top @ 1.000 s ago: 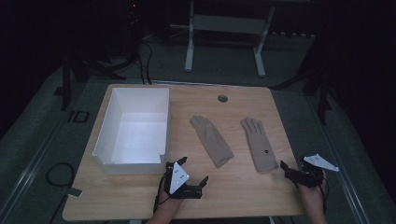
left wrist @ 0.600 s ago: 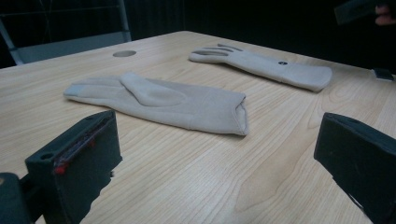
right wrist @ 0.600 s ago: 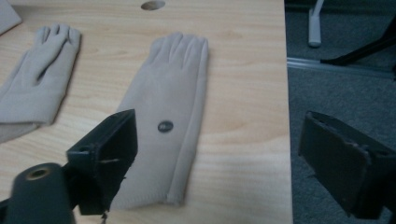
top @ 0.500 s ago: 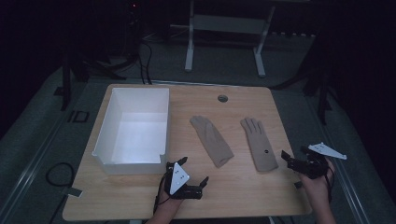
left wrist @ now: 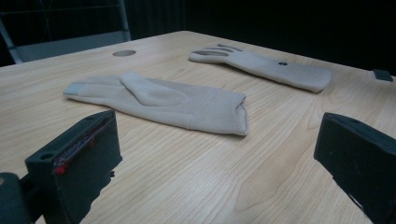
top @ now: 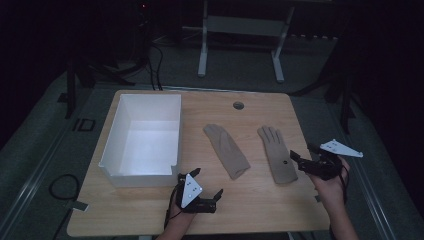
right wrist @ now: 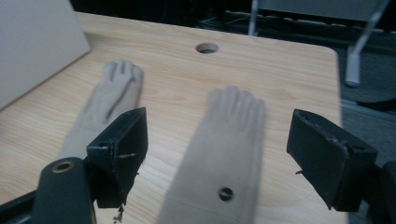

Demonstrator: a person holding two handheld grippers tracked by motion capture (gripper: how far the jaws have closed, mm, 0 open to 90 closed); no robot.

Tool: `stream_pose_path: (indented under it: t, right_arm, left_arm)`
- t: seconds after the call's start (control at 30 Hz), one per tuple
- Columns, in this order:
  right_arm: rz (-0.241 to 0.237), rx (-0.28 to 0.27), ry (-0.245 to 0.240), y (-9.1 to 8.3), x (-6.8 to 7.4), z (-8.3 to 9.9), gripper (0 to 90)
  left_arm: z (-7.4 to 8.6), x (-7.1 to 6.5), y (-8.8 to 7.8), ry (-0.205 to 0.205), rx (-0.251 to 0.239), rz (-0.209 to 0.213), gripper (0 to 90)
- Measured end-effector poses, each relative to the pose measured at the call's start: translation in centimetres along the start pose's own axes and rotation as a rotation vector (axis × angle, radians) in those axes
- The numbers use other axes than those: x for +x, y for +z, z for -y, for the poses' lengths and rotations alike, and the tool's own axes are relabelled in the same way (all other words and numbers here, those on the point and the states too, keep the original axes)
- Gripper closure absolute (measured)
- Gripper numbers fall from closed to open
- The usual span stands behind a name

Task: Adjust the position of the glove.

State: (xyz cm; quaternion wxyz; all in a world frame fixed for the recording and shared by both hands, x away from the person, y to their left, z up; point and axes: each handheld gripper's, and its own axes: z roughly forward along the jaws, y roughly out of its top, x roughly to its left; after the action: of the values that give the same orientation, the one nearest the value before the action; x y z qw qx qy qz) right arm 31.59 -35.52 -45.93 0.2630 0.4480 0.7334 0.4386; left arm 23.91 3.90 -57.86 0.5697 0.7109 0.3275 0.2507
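Two beige gloves lie flat on the wooden table (top: 150, 215). The left glove (top: 227, 150) (left wrist: 173, 102) (right wrist: 107, 102) is folded along its length. The right glove (top: 276, 152) (left wrist: 271, 67) (right wrist: 224, 154) has a small dark dot near its cuff. My left gripper (top: 207, 182) (left wrist: 219, 140) rests open on the table near the front edge, pointing at the left glove from a short way off. My right gripper (top: 303, 152) (right wrist: 224, 140) hangs above the table's right edge, by the right glove's cuff. Its jaws have just been closing a little but stand open, holding nothing, with the glove below them.
A white open box (top: 140, 175) (right wrist: 32, 46) stands on the left half of the table, just behind the left gripper. A round cable hole (top: 238, 105) (right wrist: 207, 47) sits near the far edge. Dark floor and metal frame legs (top: 202, 45) surround the table.
The right gripper has risen off the table and drifted slightly right, still pointing at the right glove's cuff. The left gripper and both gloves have not moved.
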Motion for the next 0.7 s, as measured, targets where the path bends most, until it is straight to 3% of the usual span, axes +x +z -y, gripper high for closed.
stream_pose_path:
  t: [0.1, 0.27, 0.7]
  right_arm:
    - [-0.03, -0.001, 0.0, 0.7, 0.7, -0.5, 16.9]
    - [-0.06, 0.007, -0.024, 1.6, 1.6, -1.1, 20.9]
    - [-0.199, 0.008, -0.091, 5.1, 5.3, -2.9, 23.7]
  left_arm:
    - [0.0, 0.0, 0.0, 0.0, 0.0, 0.0, 0.7]
    - [0.0, 0.0, 0.0, -0.001, -0.001, 0.001, 0.7]
    - [0.0, 0.0, 0.0, -0.006, -0.002, 0.001, 0.7]
